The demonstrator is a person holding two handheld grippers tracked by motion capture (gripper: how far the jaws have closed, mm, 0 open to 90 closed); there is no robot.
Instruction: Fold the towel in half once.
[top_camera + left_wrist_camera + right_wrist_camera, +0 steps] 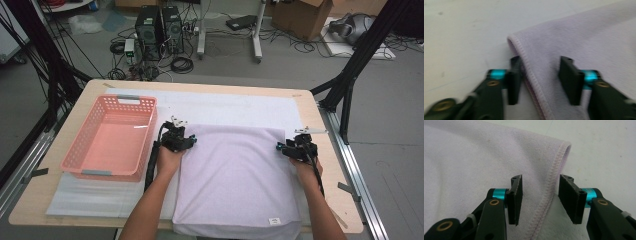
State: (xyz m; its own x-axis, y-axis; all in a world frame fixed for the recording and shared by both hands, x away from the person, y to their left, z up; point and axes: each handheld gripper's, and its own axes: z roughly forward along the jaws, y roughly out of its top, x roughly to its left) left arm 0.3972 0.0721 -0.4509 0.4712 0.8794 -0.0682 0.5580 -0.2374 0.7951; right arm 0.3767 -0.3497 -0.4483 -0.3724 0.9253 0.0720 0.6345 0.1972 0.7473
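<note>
The high view takes in the room: grey floor, two black computer towers (160, 30) among cables, a cardboard box (304, 17), black frame legs. Nearer is the one wooden surface (327, 150), carrying a white sheet (225, 107). On that sheet lies one lilac towel (235, 175), reaching to the near edge, with one empty pink basket (112, 137) to its left. Two hands hold two claws at the towel's far corners: the left claw (189, 141) and the right claw (280, 146). Each gripper view gives what the high view cannot: the left claw (541, 78) stands wide, straddling the stitched hem, as does the right claw (541, 197), neither closed on cloth.
</note>
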